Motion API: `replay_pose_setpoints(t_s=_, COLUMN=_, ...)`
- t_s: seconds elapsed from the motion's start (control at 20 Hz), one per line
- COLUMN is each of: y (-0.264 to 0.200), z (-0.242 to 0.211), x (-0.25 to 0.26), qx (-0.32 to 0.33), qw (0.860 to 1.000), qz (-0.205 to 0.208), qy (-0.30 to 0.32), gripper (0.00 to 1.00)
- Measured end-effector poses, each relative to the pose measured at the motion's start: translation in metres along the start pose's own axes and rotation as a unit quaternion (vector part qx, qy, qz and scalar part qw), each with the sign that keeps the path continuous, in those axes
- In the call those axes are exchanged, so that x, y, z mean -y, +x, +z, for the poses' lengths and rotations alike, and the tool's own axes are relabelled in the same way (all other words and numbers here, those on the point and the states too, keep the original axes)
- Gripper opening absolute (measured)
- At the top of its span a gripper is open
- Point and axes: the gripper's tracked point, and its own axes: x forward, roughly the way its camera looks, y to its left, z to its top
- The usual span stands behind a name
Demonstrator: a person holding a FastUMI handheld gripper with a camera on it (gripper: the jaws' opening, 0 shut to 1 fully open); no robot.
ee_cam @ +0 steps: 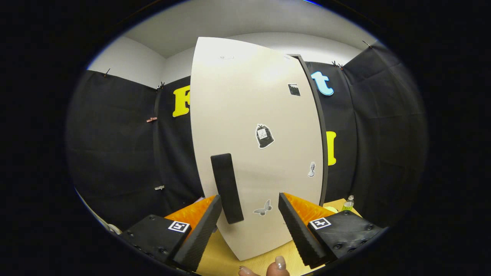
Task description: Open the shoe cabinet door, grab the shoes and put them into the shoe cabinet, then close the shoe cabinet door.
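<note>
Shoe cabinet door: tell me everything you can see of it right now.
The tall cream-white shoe cabinet door looks smooth and matte, edged by a dark strip on one side. A black upright bar handle sits low on it, just beyond one finger of the open gripper. Small stickers dot its face. It stands on the light wooden tabletop; neither finger touches it.

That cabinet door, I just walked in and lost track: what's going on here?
A person is holding the tongs up to the white cabinet door, which faces them. The tongs are open, with the dark handle just ahead of them, close to the left finger, not gripped. Fingertips of a hand show below the door's lower edge. A small bottle stands on the wooden table beyond the right finger.
</note>
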Motion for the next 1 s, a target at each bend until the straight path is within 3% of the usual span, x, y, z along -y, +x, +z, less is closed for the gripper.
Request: replay_pose_setpoints(t_s=1.0, y=-0.011, z=0.004, x=0.003, qx=0.019, qw=0.999, qz=-0.022, qy=-0.046, gripper=0.99)
